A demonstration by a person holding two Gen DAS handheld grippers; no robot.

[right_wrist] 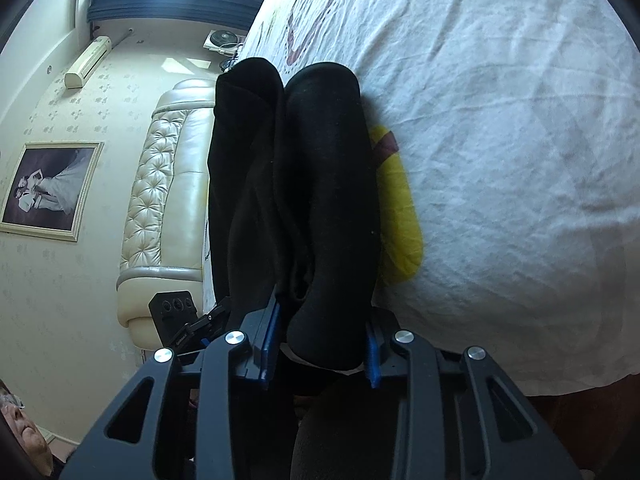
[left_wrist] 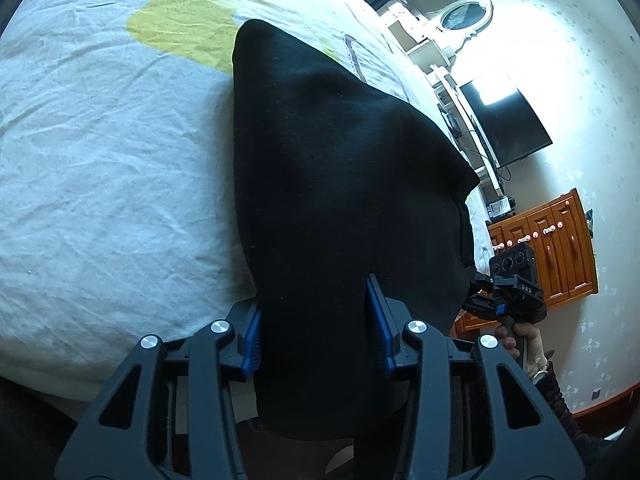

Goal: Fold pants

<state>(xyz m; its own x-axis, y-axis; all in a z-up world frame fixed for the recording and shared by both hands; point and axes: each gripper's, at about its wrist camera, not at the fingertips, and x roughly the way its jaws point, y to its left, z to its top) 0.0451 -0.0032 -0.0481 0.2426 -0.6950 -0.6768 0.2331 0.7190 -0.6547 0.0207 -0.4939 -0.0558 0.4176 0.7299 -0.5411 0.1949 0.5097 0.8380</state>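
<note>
pale, wrinkled bedsheet (left_wrist: 100,152) with a yellow patch (left_wrist: 184,28) and dark red printed lines covers the bed under both my grippers, and the black pants (left_wrist: 332,168) lie on it along the near edge. my left gripper (left_wrist: 316,332) is clamped on a thick bunch of the black fabric, its blue pads (left_wrist: 252,340) pressing the cloth from both sides, with the rest of the garment spreading away from me across the sheet. my right gripper (right_wrist: 320,348) grips the pants (right_wrist: 320,184) too, the blue pads (right_wrist: 270,340) closed against a rounded fold of fabric; from that wrist view the cloth runs ahead in two long folded rolls side by side, beside a yellow patch (right_wrist: 400,216) of the sheet (right_wrist: 500,140). from the left wrist view i see my right hand (left_wrist: 520,344) around the other gripper's handle at the far side of the pants, with a wooden cabinet (left_wrist: 552,240) and a dark screen (left_wrist: 508,120) against the wall behind. from the right wrist view a cream tufted headboard (right_wrist: 168,184) and a framed picture (right_wrist: 50,190) stand beyond.
</note>
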